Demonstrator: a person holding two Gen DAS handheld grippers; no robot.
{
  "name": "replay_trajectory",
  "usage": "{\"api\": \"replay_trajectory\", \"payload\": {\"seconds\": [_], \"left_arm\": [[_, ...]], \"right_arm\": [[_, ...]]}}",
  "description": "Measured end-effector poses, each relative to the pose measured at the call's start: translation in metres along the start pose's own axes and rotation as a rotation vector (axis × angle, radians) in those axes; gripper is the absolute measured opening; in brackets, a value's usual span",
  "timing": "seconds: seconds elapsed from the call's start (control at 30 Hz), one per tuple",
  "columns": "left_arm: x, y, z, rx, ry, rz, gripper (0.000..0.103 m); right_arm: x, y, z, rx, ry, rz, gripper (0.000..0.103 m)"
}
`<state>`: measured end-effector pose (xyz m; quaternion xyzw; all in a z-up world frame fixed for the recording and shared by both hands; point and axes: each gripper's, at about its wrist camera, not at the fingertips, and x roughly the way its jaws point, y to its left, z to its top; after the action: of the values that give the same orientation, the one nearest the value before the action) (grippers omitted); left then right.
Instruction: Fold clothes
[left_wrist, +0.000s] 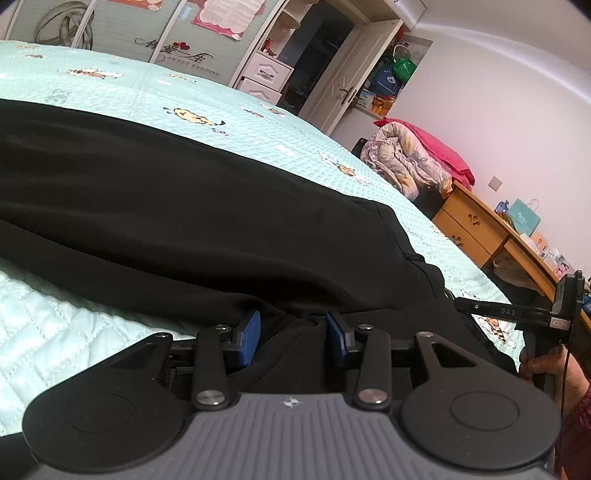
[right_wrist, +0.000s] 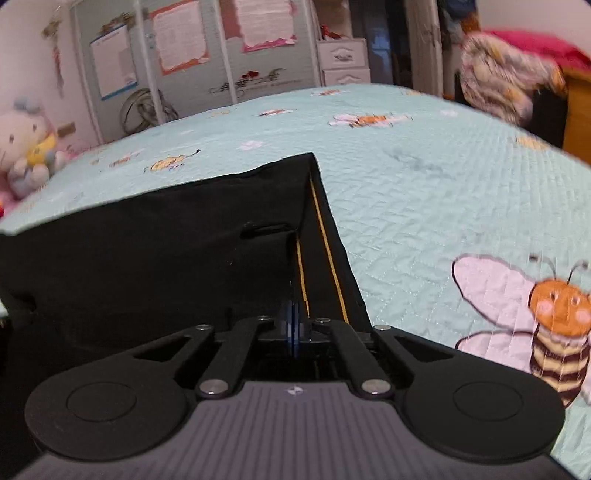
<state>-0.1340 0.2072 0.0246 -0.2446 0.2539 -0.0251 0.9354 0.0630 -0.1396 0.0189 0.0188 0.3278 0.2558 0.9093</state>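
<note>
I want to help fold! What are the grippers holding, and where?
Right gripper pinches the black trousers at their striped edge. Left gripper is open around a fold.

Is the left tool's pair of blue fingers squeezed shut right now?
No, the left gripper's blue fingers stand apart, with black garment fabric bunched in the gap between them.

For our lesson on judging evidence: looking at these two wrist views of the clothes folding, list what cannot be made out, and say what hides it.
- Right wrist view: whether the right tongs pinch the black garment; the pads meet, fabric there is dark and blurred.
- Left wrist view: the garment's left end, cut by the frame edge.
- Left wrist view: the person's hand, mostly behind the other tool.
- Both views: poster text, too small.
</note>
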Motion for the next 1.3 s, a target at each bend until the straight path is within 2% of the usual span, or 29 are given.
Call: {"api": "replay_trajectory", "payload": {"seconds": [0.03,0.1,0.13,0.17,0.2,0.23,0.37,0.43,0.47,0.5,0.6,0.73,0.77,0.83,0.87,0.9,0.97,1.07,1.1,1.13,1.17,1.27,1.3], "left_arm": [[0.0,0.0,0.0,-0.001,0.0,-0.001,0.044],[0.0,-0.001,0.0,0.001,0.0,0.0,0.044],[0.0,-0.001,0.0,0.003,0.0,0.001,0.044],[0.0,-0.001,0.0,0.004,0.0,0.002,0.044],[0.0,-0.002,0.0,0.005,0.0,0.003,0.044],[0.0,-0.002,0.0,0.006,0.0,0.004,0.044],[0.0,-0.003,0.0,0.012,0.001,0.008,0.044],[0.0,-0.004,0.0,0.016,0.001,0.011,0.044],[0.0,-0.005,0.0,0.018,0.001,0.013,0.044],[0.0,-0.005,0.0,0.02,0.002,0.015,0.044],[0.001,-0.007,0.0,0.026,0.002,0.022,0.044],[0.001,-0.014,0.0,0.059,0.003,0.05,0.046],[0.001,-0.016,0.0,0.073,0.004,0.057,0.047],[0.002,-0.02,-0.001,0.099,0.004,0.073,0.05],[0.002,-0.021,-0.001,0.105,0.004,0.076,0.05],[0.002,-0.02,-0.001,0.104,0.004,0.075,0.051],[0.003,-0.02,-0.002,0.102,0.003,0.074,0.051],[0.003,-0.018,-0.002,0.1,0.003,0.071,0.051],[0.003,-0.018,-0.002,0.099,0.002,0.07,0.051],[0.003,-0.017,-0.002,0.098,0.002,0.069,0.051],[0.003,-0.017,-0.002,0.097,0.002,0.068,0.051],[0.001,-0.02,0.0,0.086,0.006,0.083,0.051],[0.0,-0.021,0.0,0.081,0.007,0.09,0.051]], "right_arm": [[-0.001,-0.005,0.002,0.037,-0.005,0.02,0.0],[-0.001,-0.011,0.006,0.097,-0.016,0.064,0.01],[0.002,-0.014,0.009,0.121,-0.022,0.087,0.017],[0.004,-0.016,0.012,0.146,-0.027,0.11,0.032],[0.007,-0.019,0.015,0.169,-0.032,0.132,0.036],[0.015,-0.016,0.017,0.168,-0.011,0.138,0.036],[0.041,-0.006,0.026,0.151,0.059,0.15,0.034],[0.041,0.002,0.027,0.095,0.067,0.11,0.022],[0.037,0.003,0.027,0.07,0.062,0.076,0.003],[0.034,0.005,0.027,0.044,0.057,0.042,0.0],[0.035,0.0,0.022,0.006,0.065,-0.087,0.0],[0.031,-0.016,0.022,0.155,0.027,-0.019,0.0],[0.029,-0.015,0.024,0.176,0.015,0.014,0.005],[0.025,-0.013,0.026,0.218,-0.01,0.079,0.023],[0.023,-0.012,0.028,0.239,-0.021,0.111,0.047],[0.033,-0.007,0.028,0.222,0.016,0.119,0.055],[0.047,0.006,0.027,0.16,0.059,0.1,0.054],[0.053,0.021,0.027,0.069,0.074,0.026,0.027],[0.053,0.024,0.026,0.051,0.076,0.007,0.009],[0.051,0.024,0.025,0.037,0.069,-0.03,0.001],[0.05,0.024,0.024,0.024,0.063,-0.068,0.0],[0.052,0.001,0.017,0.093,0.065,-0.093,0.0],[0.047,-0.003,0.019,0.12,0.054,-0.07,0.0]]}}
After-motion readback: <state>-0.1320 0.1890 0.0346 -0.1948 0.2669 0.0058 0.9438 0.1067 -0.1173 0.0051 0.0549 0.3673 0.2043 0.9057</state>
